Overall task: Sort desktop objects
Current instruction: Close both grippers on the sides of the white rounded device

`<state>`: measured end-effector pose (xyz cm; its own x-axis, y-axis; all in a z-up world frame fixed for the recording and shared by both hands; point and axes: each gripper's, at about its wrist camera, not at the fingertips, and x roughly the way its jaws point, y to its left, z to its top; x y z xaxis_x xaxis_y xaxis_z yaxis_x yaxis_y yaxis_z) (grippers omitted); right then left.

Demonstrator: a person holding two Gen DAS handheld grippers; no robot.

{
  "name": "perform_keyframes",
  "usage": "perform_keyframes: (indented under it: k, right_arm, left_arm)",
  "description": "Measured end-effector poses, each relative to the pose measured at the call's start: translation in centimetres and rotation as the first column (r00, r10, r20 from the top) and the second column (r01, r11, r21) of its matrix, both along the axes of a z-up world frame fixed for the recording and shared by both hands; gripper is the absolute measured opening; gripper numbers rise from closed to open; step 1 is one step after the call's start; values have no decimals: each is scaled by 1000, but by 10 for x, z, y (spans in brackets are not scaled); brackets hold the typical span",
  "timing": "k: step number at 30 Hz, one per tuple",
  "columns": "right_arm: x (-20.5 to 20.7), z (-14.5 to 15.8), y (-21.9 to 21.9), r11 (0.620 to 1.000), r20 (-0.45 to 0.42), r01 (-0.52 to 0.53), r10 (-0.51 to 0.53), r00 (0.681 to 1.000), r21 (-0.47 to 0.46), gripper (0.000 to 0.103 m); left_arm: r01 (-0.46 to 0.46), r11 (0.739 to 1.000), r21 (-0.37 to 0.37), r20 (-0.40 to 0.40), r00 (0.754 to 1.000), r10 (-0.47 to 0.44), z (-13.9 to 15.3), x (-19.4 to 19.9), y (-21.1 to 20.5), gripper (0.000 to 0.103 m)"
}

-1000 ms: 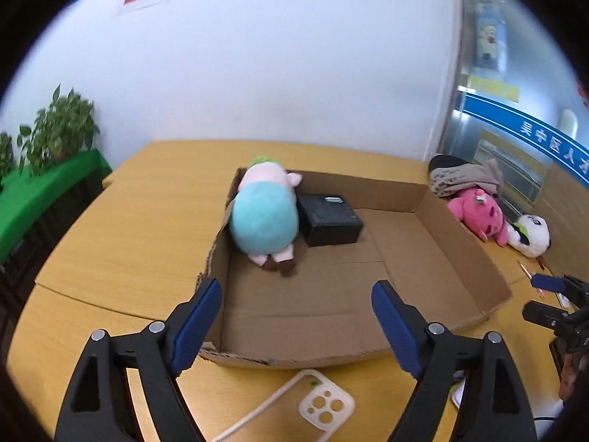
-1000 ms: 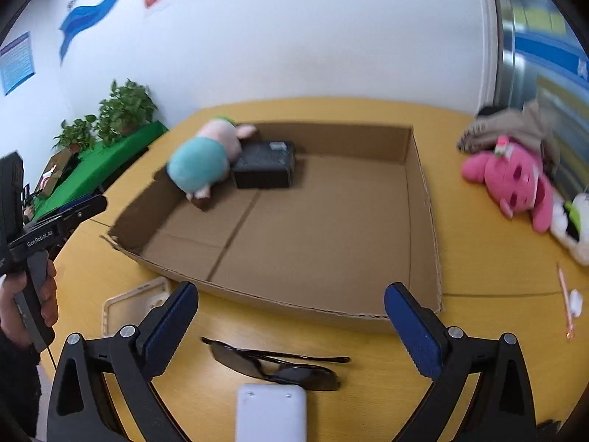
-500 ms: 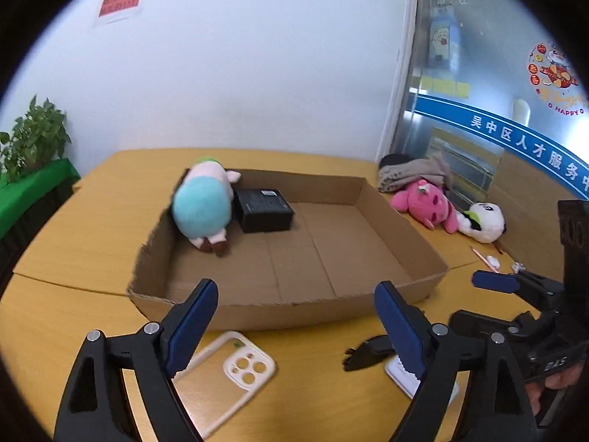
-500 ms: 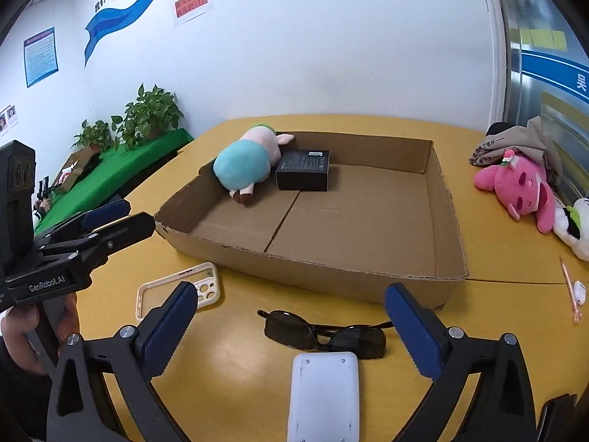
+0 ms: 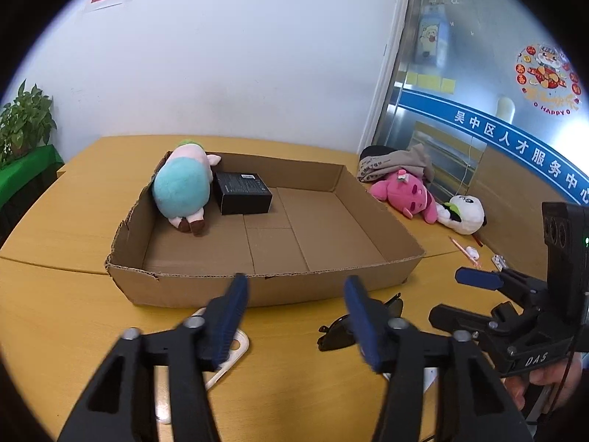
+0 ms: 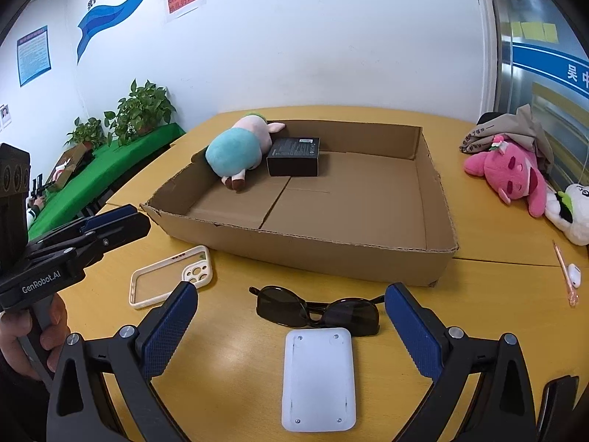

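- Cream plastic rims the phone case (image 6: 171, 276), which lies flat on the wooden table (image 6: 497, 294) with its camera cut-outs toward the cardboard box (image 6: 331, 254); its long axis runs diagonally, from near left up toward the box's front wall.
- The left gripper (image 5: 294, 318) hovers over that case, its blue pads (image 5: 230, 320) apart and closing, with nothing between them; the case's rim shows just under the left pad.
- Dark sunglasses (image 6: 318, 309) lie lenses-down and unfolded, long axis left to right, parallel to the box's front wall and just before it.
- A white rectangular device (image 6: 318, 379) rests touching the near edge of the sunglasses, its long axis pointing toward the box.
- The right gripper (image 6: 291, 329) stands wide open above the table, sunglasses and white device lying between its fingers, neither touched.
- Inside the box, at its far left corner, a teal-and-pink plush (image 6: 239, 149) lies beside a black box (image 6: 294, 156).
- At right, off the box, a pink plush (image 6: 511, 173) and a white panda plush (image 6: 574, 213) lie on the table.
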<state>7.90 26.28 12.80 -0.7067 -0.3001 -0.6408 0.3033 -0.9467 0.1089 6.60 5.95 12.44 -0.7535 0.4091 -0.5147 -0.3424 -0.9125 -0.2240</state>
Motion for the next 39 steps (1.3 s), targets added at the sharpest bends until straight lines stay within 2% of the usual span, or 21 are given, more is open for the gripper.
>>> perform_keyframes:
  k: [1,4,8,13,18,21,25,28,29,31,32,34,39]
  right_arm:
    - [2,0,-1,1000,-5,-4,4,1000,6,103]
    - [4,-3,-2,1000,-4,-17,17,1000,6,103]
    - [9,-13,0,1000,9,-28,28,1000,-1,103]
    - [20,-42,10,999,79,-40,40,996,-12,103]
    - [26,-80,18,999,184,-31,26,983,25,103]
    - [24,-95,18,999,208,-23,12,978,50,103]
    - [16,-118,16,997,279,-10,-10,960,73,97]
    - [20,-122,5,985,242,-15,-28,970,173,90]
    - [22,-121,2,983,233,-14,-29,972,184,87]
    - [24,-120,0,984,217,-6,-33,976,179,73]
    - [26,-120,-1,985,206,4,-39,978,170,71]
    - [28,-120,-3,988,194,8,-38,980,154,72]
    - [39,-119,-13,995,190,-12,-8,982,102,71]
  left_arm:
    - [-6,1000,8,-4,1000,6,0,1,-1,84]
    - [-21,1000,10,-34,999,21,0,8,-3,84]
    - [-10,1000,-5,-3,1000,10,-8,9,-2,84]
    - [24,999,39,59,998,-27,-25,10,-2,84]
    - [59,996,59,110,992,-65,-45,12,7,83]
    - [77,994,73,131,988,-86,-52,14,12,83]
    - [108,991,81,167,979,-121,-61,14,17,83]
    - [118,989,86,181,975,-132,-68,14,19,83]
    - [123,988,95,187,972,-139,-71,14,20,83]
    - [140,984,107,194,968,-159,-77,15,23,83]
    - [146,984,101,201,966,-164,-80,15,26,82]
    - [159,983,92,221,959,-175,-86,14,32,82]
    - [190,972,141,292,930,-224,-103,3,44,80]
